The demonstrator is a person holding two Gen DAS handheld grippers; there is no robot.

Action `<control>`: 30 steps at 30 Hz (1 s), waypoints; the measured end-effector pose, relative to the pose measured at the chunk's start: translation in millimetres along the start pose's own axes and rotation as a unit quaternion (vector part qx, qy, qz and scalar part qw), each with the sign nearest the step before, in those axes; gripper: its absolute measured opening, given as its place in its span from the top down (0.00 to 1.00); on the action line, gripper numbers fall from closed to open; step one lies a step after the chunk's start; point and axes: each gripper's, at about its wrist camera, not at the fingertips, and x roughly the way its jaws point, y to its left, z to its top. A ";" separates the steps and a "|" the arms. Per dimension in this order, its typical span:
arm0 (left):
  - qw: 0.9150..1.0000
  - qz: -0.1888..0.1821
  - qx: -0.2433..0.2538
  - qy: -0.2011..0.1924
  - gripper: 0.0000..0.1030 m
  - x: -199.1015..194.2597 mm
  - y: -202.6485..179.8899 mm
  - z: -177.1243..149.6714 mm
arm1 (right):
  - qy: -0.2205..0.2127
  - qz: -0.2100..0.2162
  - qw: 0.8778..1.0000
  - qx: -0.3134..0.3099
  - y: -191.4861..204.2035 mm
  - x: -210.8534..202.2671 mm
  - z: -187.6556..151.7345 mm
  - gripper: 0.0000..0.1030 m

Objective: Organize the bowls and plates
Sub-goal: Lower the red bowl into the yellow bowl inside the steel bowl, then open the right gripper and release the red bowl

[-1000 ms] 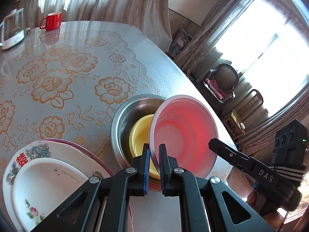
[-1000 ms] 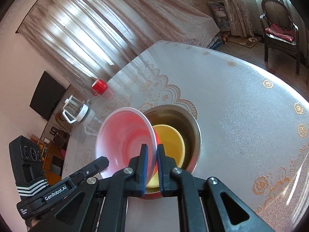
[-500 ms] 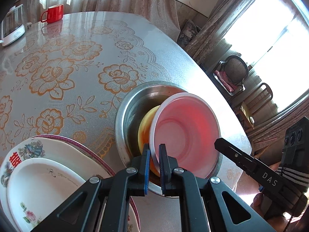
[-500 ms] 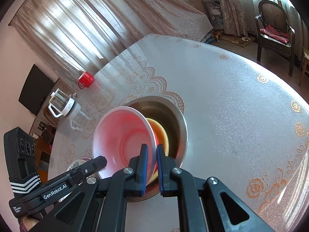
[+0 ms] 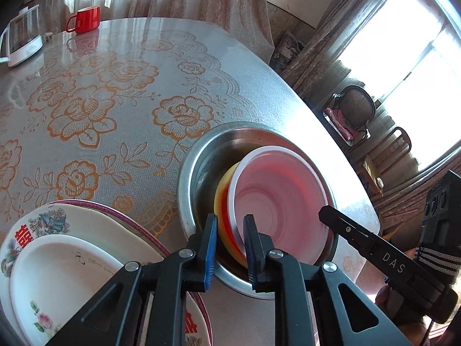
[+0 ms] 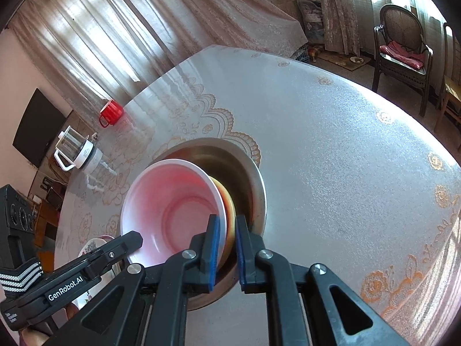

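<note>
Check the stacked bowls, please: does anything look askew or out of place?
Yes. The pink bowl sits tilted in the yellow bowl, inside the steel bowl. The yellow rim shows on one side only, so the pink bowl is not nested level. Nothing looks spilled or broken.

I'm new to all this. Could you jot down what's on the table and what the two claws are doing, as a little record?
Table: floral cover
Bowls: pink bowl tilted against yellow bowl, both inside steel basin
Plates: stacked beside the basin
Left claw: jaws have just been opening, pink rim loose between them
Right claw: shut on the pink bowl's rim
Far edge: red mug, glass jug
</note>
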 end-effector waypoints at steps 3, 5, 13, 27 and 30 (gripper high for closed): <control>1.000 0.009 0.006 -0.017 0.82 -8.7 0.2 -1.3 | 0.000 -0.005 1.000 -0.008 2.2 -0.1 0.0 0.89; 0.999 0.014 0.008 -0.028 0.82 -14.0 1.7 -1.5 | -0.001 -0.001 1.000 -0.008 4.0 -0.8 0.0 0.85; 0.996 0.056 0.033 -0.063 0.82 -24.8 8.3 -3.7 | -0.014 0.013 0.999 -0.032 9.9 -17.0 -4.6 0.78; 0.988 0.104 0.099 -0.064 0.82 -13.8 5.9 -14.4 | -0.032 -0.105 0.979 -0.170 46.3 8.6 -14.3 0.76; 0.988 0.102 0.101 -0.063 0.82 -11.5 4.0 -12.7 | -0.036 -0.120 0.975 -0.184 47.1 14.4 -12.9 0.79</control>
